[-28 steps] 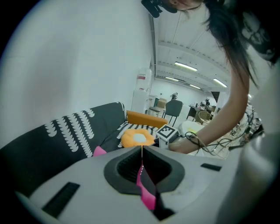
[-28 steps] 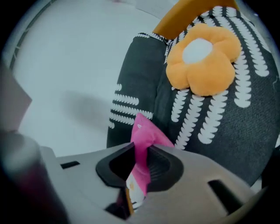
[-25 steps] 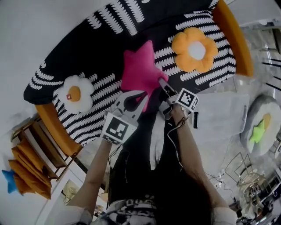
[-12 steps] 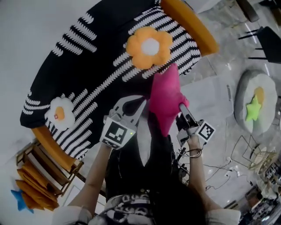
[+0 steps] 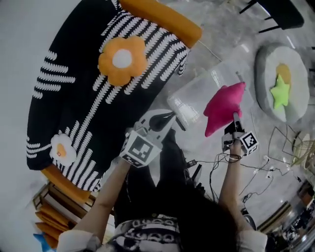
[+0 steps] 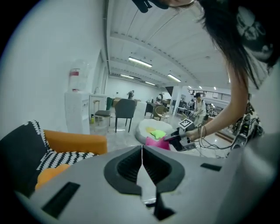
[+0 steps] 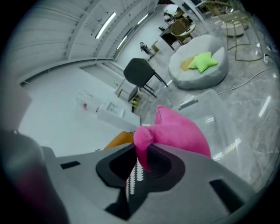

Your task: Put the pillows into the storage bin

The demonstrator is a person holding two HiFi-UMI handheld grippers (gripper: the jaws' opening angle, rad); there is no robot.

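My right gripper (image 5: pixel 235 119) (image 7: pixel 142 154) is shut on one point of a pink star pillow (image 5: pixel 224 107) (image 7: pixel 180 131), which hangs over the clear storage bin (image 5: pixel 194 98) (image 7: pixel 212 109) on the floor. My left gripper (image 5: pixel 169 118) (image 6: pixel 141 154) is shut with nothing in it, raised between the sofa and the bin. An orange flower pillow (image 5: pixel 122 59) and a fried-egg pillow (image 5: pixel 61 150) lie on the black-and-white sofa (image 5: pixel 69 78). The left gripper view also shows the pink star pillow (image 6: pixel 154 142) beside the right gripper.
A round pale cushion (image 5: pixel 295 98) with a green star pillow (image 5: pixel 280 91) lies on the floor right of the bin. Wire baskets (image 5: pixel 293 145) and cables (image 5: pixel 256 167) are at the lower right. A black chair (image 5: pixel 275 12) stands beyond; a wooden shelf (image 5: pixel 49 216) is lower left.
The right gripper has carried the pink star pillow off the sofa and rightward to over the clear bin. The left gripper went the same way, still with nothing in it.
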